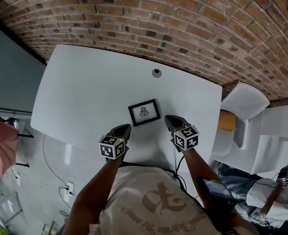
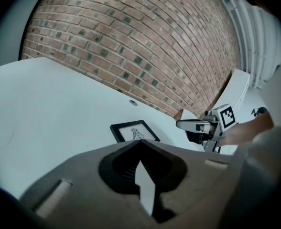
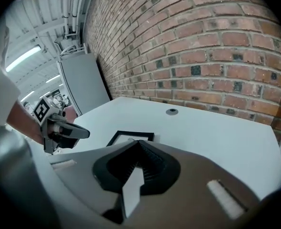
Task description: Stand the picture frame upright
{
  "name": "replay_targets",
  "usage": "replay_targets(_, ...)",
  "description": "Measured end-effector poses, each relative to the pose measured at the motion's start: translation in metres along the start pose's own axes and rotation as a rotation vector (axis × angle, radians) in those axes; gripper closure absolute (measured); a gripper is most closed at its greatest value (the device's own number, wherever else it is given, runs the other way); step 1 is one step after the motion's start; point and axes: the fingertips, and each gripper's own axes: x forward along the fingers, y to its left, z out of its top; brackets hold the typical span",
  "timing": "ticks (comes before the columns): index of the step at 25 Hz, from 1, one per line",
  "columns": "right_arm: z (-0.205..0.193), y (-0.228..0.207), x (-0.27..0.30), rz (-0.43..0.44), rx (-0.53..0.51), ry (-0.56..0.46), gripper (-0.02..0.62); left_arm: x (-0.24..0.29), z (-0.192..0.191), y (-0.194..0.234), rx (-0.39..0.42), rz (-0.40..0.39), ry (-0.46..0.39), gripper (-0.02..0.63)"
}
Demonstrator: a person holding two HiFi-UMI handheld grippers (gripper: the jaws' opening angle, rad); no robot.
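Your picture frame [image 1: 144,112] lies flat on the white table [image 1: 85,92], face up, near the table's edge closest to you. It has a black border round a white sheet with a small dark drawing. Nothing touches it.

Your left hand-held gripper [image 1: 126,128] sits at about 7 o'clock from the frame in the head view, just beside its lower left corner but apart from it. Its jaws are pressed together with nothing between them; its own view shows the two tips meeting in a point, with the frame on the table beyond them.

Your right hand-held gripper [image 1: 169,119] is at about 4 o'clock from the frame, near its right edge and also clear of it. Its jaws are likewise pressed together and empty. Both grippers point forward and down toward the table, one on either side of the frame.

A round cable hole [image 1: 156,73] sits in the table at 12 o'clock from the frame, well apart from it. A brick wall [image 1: 183,13] runs behind the table's far edge.
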Motion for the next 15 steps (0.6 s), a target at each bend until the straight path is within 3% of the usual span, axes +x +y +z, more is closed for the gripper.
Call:
replay_targets(11, 0.000, -0.027, 0.050, 0.020, -0.037, 0.110, 0.588, 0.031, -0.009, 0.021, -0.068, 0.083, 0.067, 0.600)
replay_targets(15, -0.010, -0.028, 0.064, 0.039, -0.010, 0.172, 0.558, 0.043, -0.011, 0.026, -0.092, 0.110, 0.114, 0.520)
